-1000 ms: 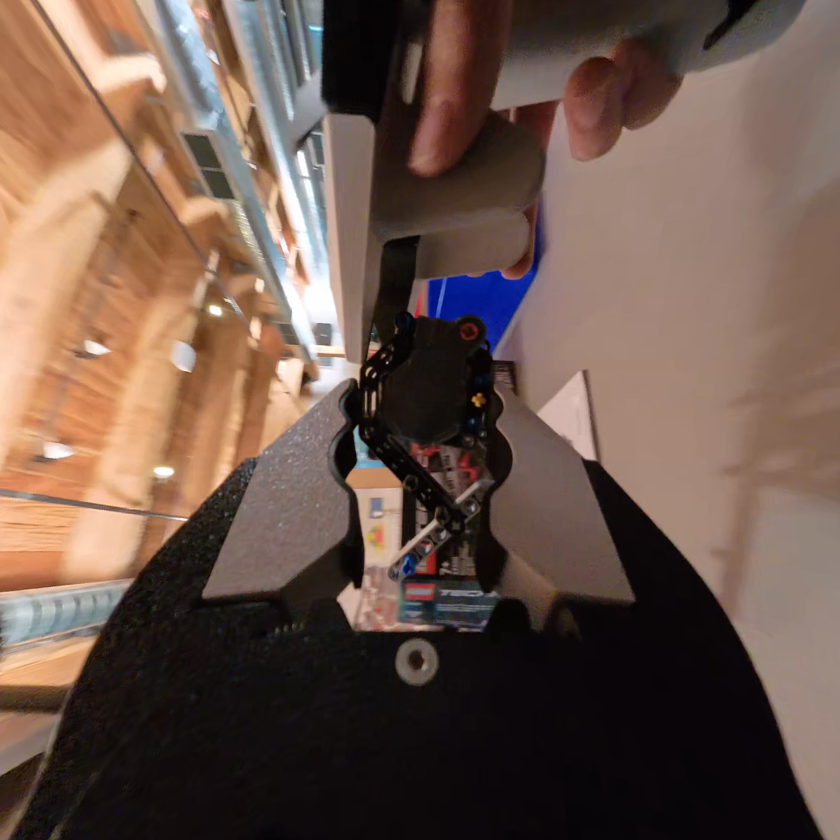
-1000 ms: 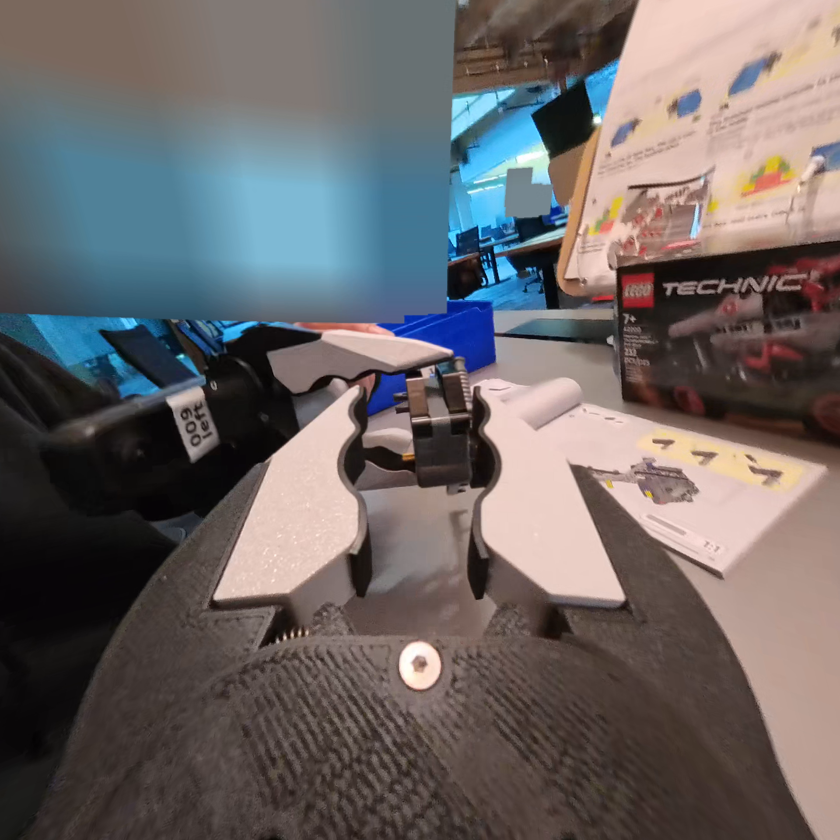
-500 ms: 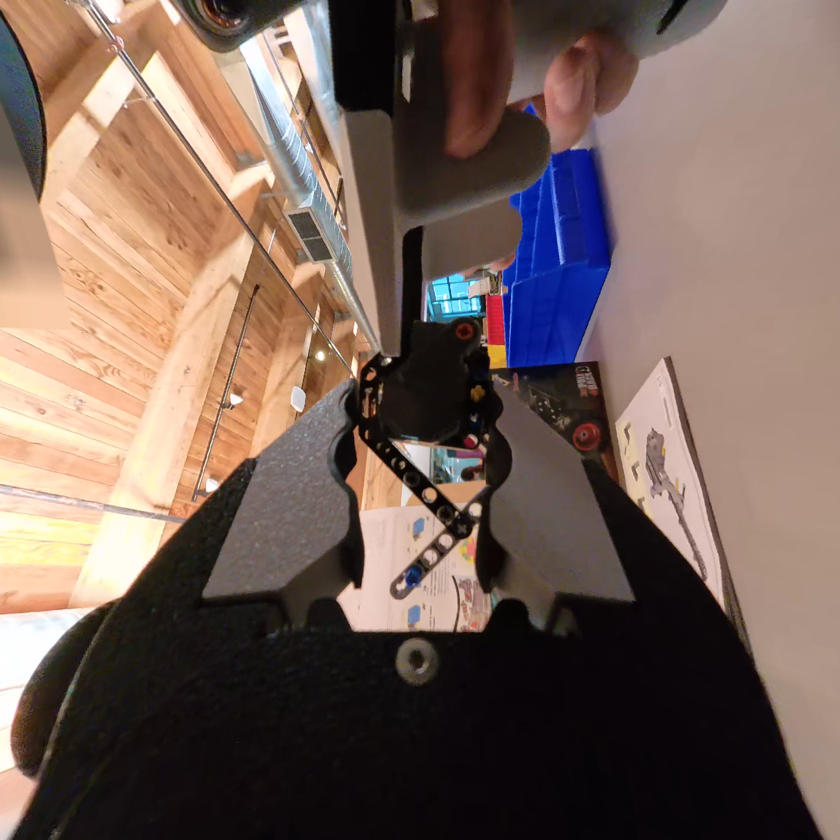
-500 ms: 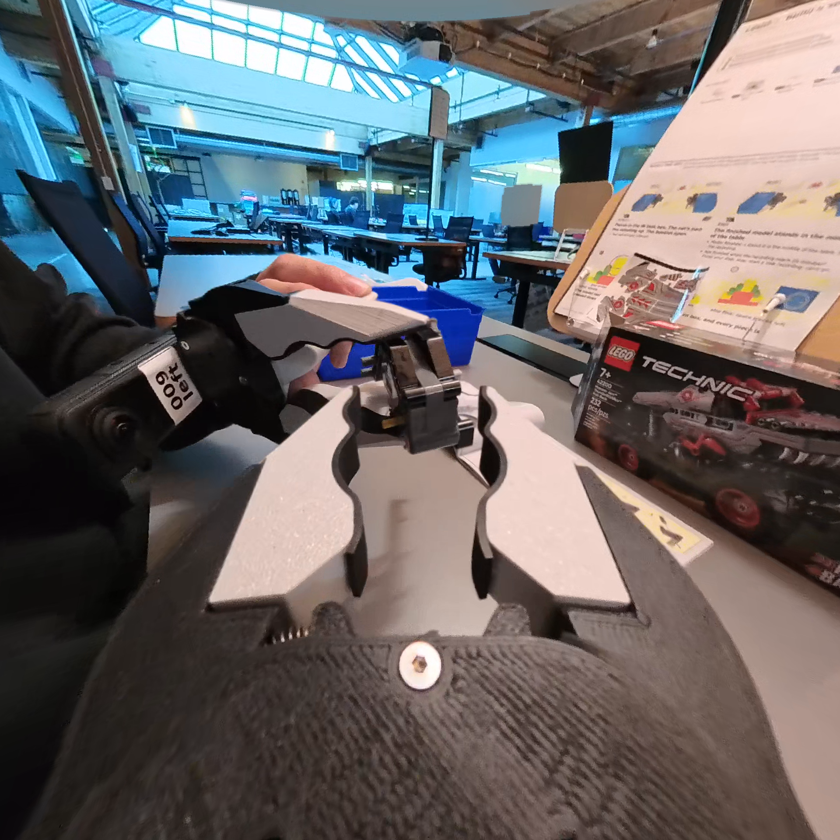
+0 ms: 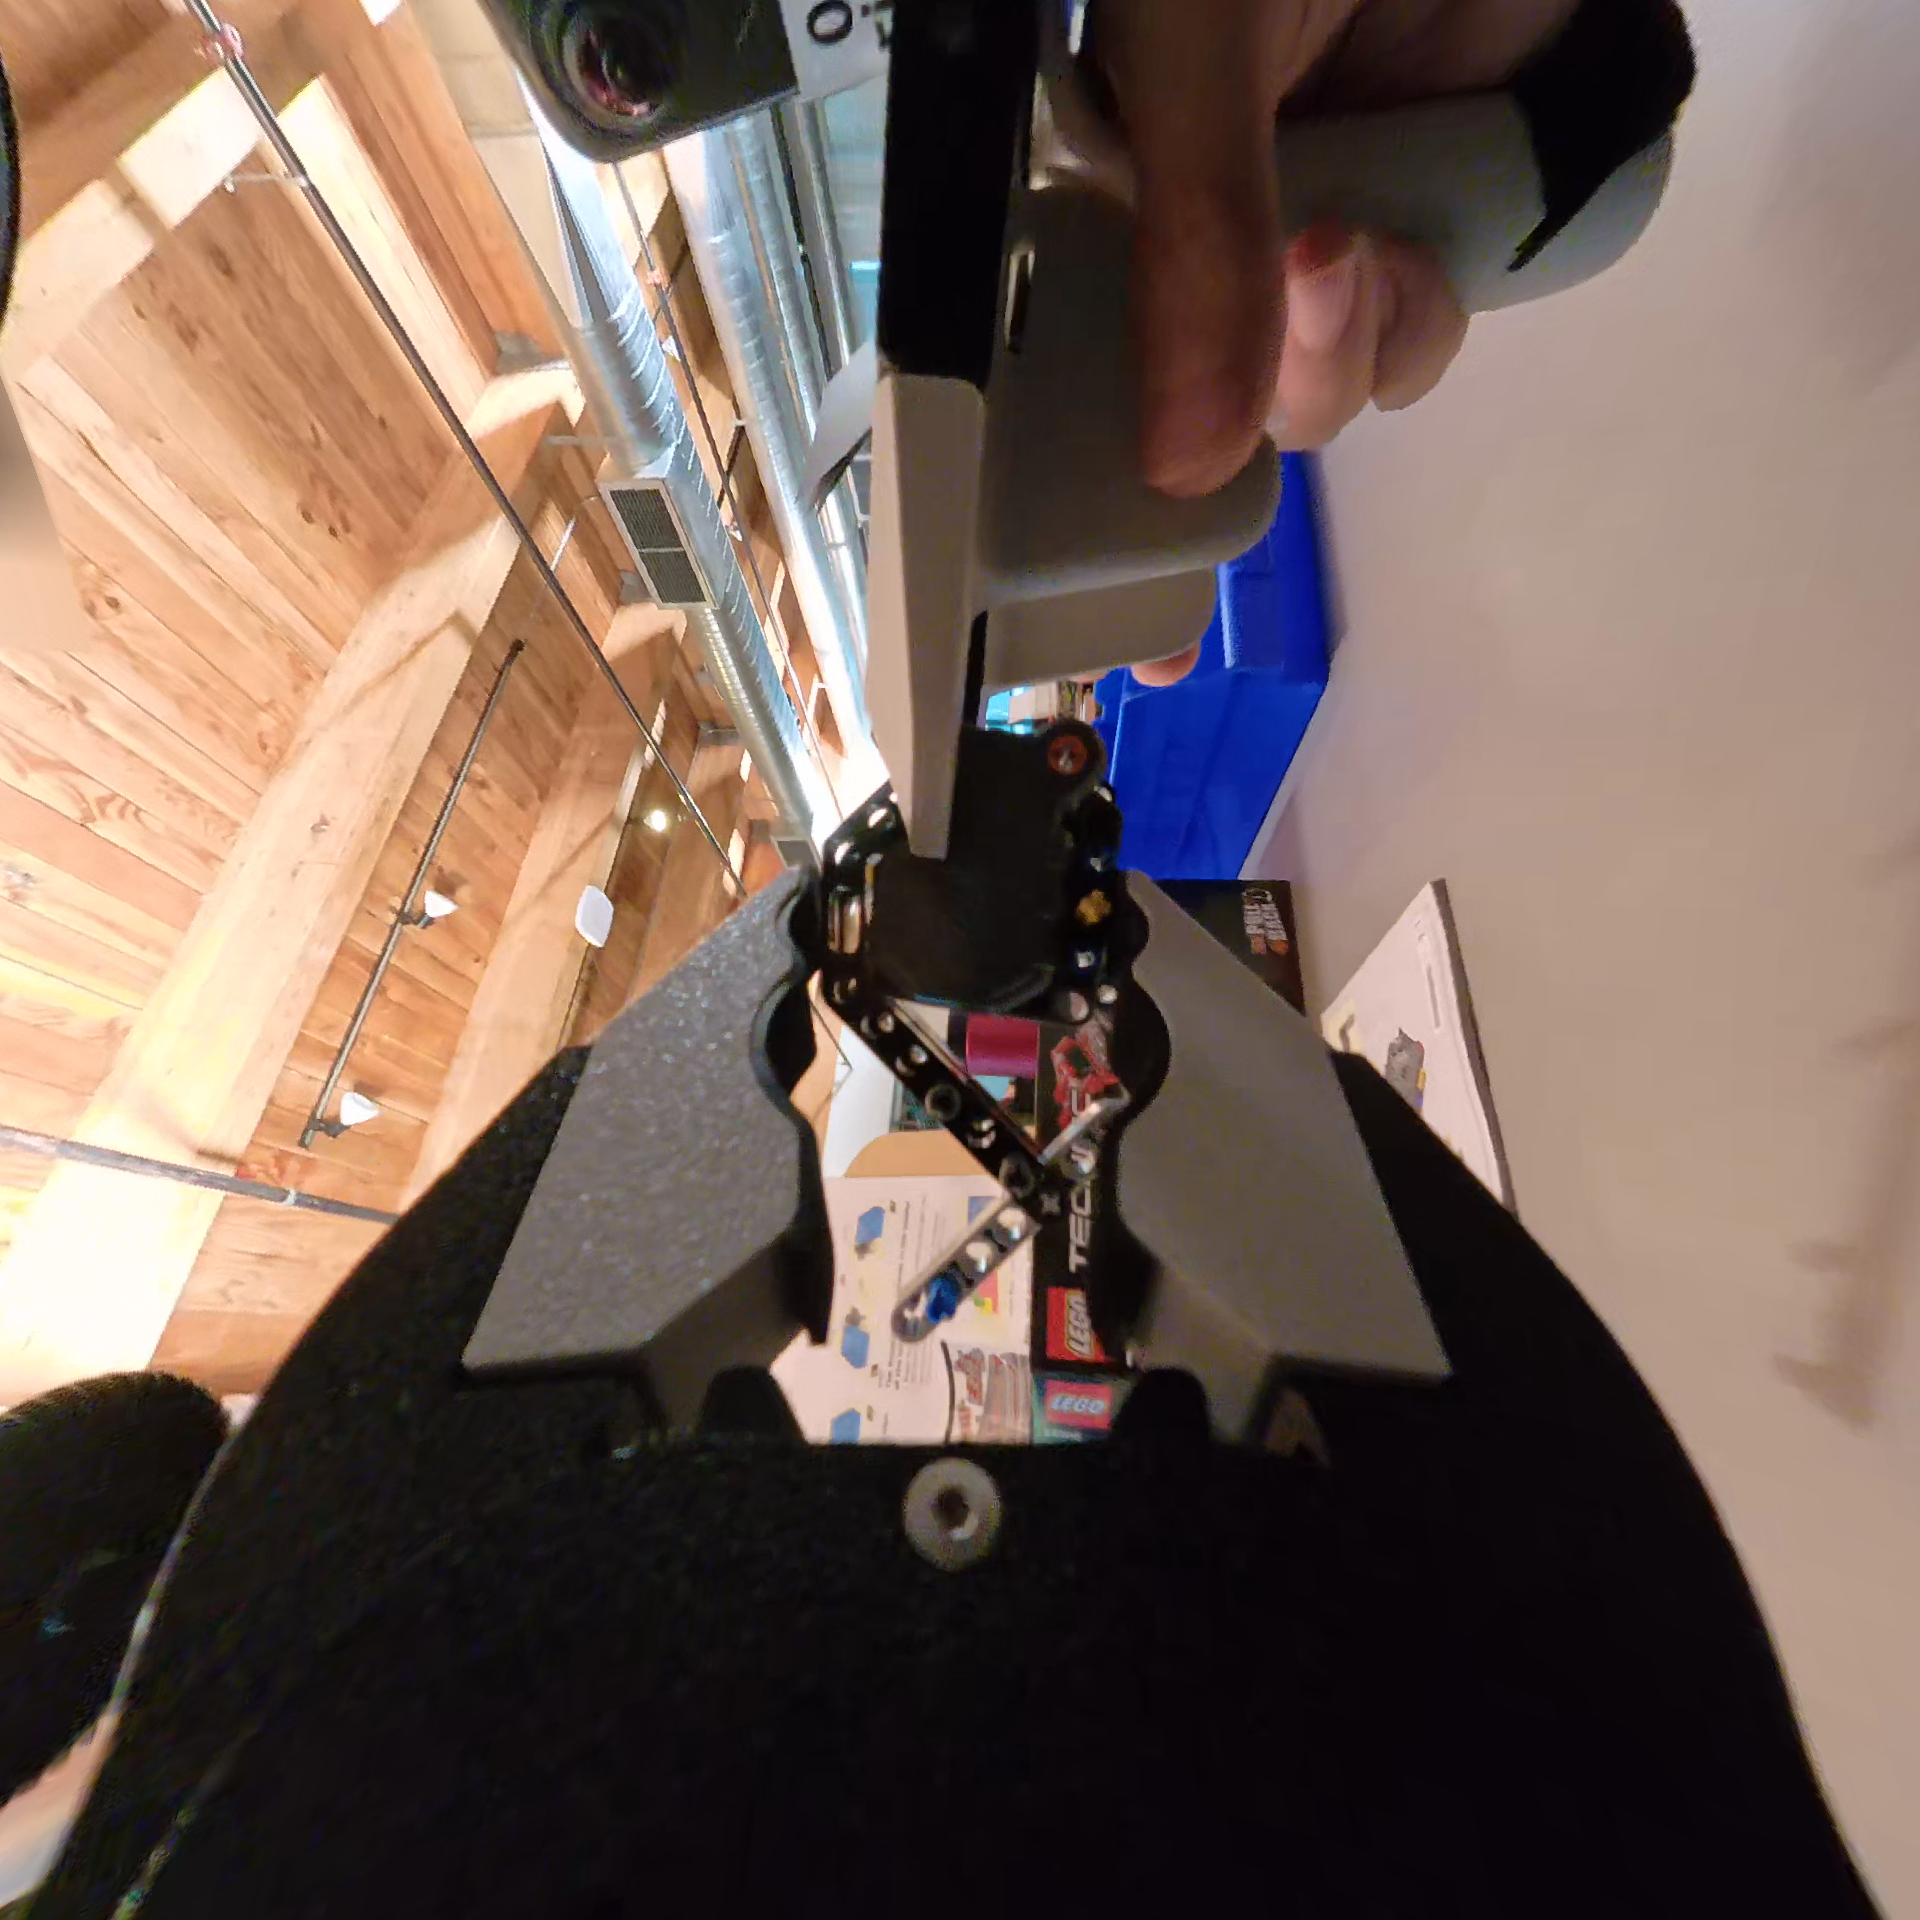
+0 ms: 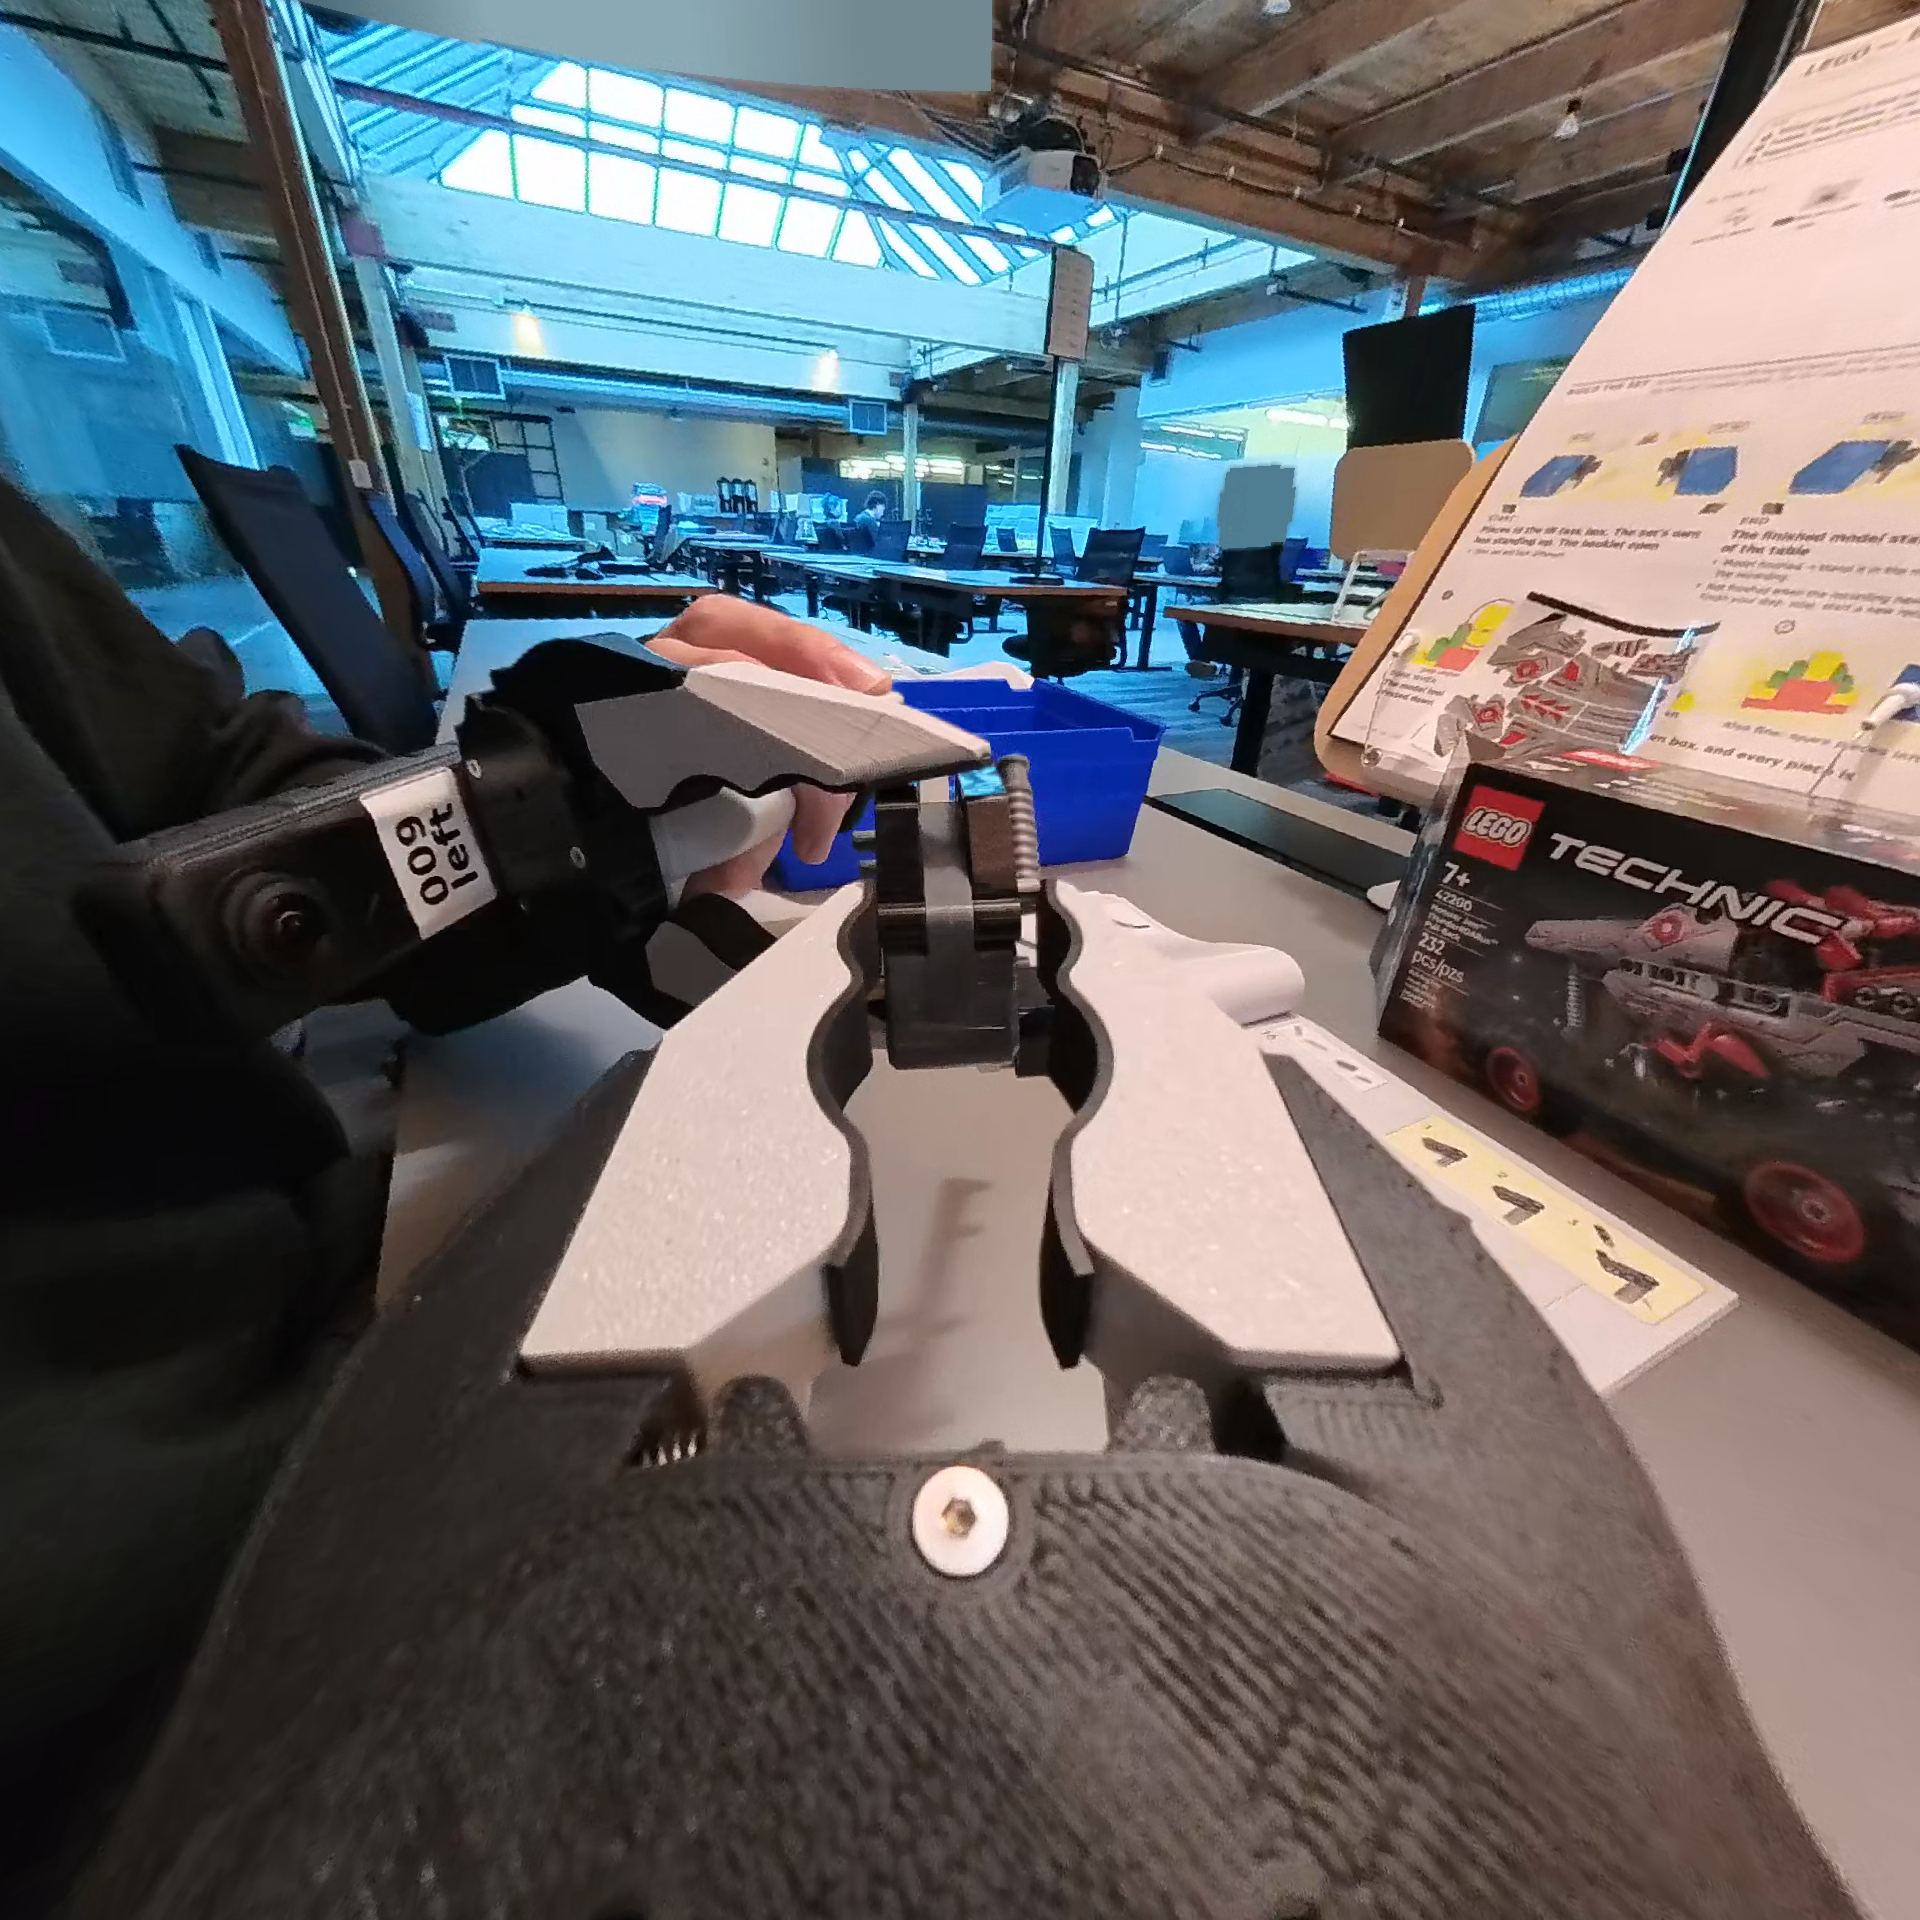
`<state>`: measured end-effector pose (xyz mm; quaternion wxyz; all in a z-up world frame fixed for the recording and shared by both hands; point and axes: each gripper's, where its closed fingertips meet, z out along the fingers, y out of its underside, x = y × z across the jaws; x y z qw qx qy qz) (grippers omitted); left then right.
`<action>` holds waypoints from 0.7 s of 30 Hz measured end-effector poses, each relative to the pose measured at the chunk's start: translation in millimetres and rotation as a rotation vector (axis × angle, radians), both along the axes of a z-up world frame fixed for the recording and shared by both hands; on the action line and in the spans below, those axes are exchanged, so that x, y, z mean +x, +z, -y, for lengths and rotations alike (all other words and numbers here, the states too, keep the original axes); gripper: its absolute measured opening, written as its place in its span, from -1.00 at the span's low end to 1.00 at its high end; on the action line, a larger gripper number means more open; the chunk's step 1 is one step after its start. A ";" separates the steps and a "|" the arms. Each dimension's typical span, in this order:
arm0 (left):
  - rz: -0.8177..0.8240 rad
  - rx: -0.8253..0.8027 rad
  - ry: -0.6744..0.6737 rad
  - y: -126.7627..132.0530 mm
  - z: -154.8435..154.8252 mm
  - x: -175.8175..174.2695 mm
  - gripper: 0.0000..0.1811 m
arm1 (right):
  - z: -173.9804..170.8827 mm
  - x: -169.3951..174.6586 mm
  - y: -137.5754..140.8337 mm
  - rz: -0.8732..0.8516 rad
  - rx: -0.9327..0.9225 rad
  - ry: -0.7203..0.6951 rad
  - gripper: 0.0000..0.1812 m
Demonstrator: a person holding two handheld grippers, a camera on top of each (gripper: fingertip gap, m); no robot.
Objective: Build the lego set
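Both grippers hold the same small black lego assembly (image 6: 948, 935) in the air above the grey table (image 6: 1766, 1455), each clamping it from a different side, probably so one steadies it while the other presses or adjusts a part. The right gripper (image 6: 951, 966) has its 2 fingers drawn narrow onto the block's lower body. The left gripper (image 5: 971, 935), seen from its own camera, grips the assembly's flanks, with a black perforated beam (image 5: 935, 1091) and a grey beam (image 5: 971, 1262) hanging down between its fingers; its jaws stand close on the model. From the right wrist view, the left tool's upper finger (image 6: 831, 738) lies over the top of the piece. The set's box (image 6: 1662, 987), an open instruction booklet (image 6: 1507, 1226) and a blue bin (image 6: 1049, 769) sit nearby on the table, within reach for the next parts.
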<state>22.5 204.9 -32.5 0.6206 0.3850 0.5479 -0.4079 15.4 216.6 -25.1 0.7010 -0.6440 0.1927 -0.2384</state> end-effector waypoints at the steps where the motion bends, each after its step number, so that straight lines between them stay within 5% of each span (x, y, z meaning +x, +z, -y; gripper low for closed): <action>1: -0.009 -0.003 0.014 0.0 0.1 1.9 -0.43 | 0.2 1.0 -0.8 0.001 -0.002 -0.007 -0.69; 10: -0.204 0.108 0.052 -20.4 1.4 12.3 -0.37 | 0.3 7.3 -14.6 0.028 -0.103 -0.055 -0.71; 21: -0.789 0.291 -0.051 -13.9 -6.7 1.0 -0.54 | 2.4 10.3 -35.4 0.075 -0.277 -0.087 -0.72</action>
